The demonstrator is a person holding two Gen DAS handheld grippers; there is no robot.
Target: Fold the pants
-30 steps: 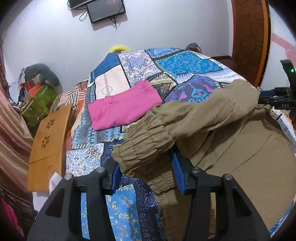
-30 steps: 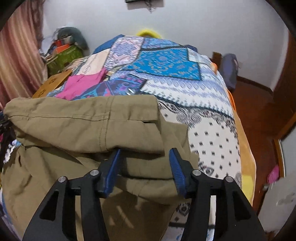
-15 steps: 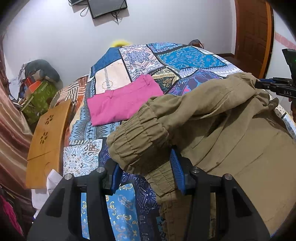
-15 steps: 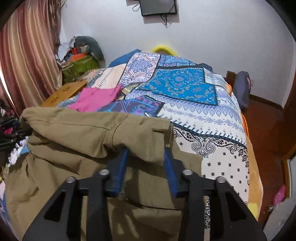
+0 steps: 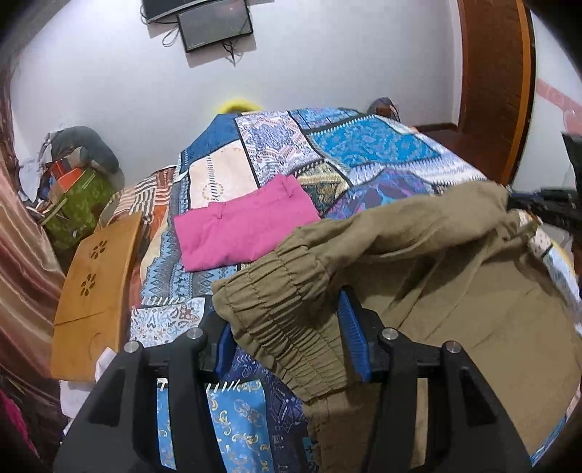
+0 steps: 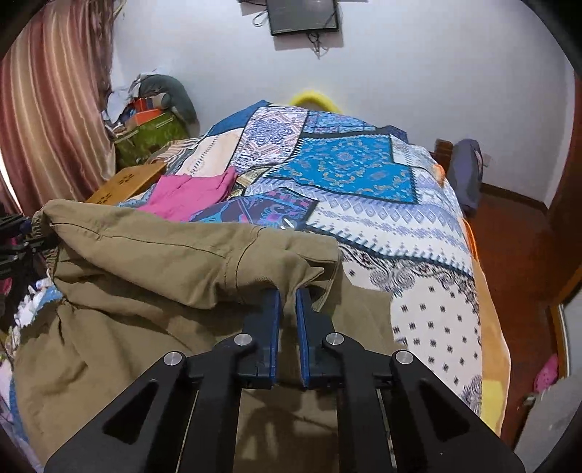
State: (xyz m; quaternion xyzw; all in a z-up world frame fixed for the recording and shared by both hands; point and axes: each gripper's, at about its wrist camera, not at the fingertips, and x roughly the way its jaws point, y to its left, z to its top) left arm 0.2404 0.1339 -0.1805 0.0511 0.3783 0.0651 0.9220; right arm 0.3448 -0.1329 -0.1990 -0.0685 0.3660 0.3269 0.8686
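With my right gripper point(image 6: 287, 302) just pinched onto a fold of the khaki cotton pants point(image 6: 152, 262) over the patchwork-quilted bed point(image 6: 400, 225), I feared the elastic cuff point(image 5: 276, 291) slipping from my half-spread left gripper point(image 5: 287, 327).

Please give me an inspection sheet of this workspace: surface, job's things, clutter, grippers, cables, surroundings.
Surface: bed with patchwork bedspread.
Job's things: khaki pants spread at the near edge, upper layer lifted; elastic cuff.
Clutter: folded pink garment further back on the bedspread.
Grippers: left gripper straddles the cuff, grip unclear; right gripper shut on a pinch of the pants.
Cables: cords hanging below the wall screen.
Surroundings: wooden lap table, striped curtain, green bag.
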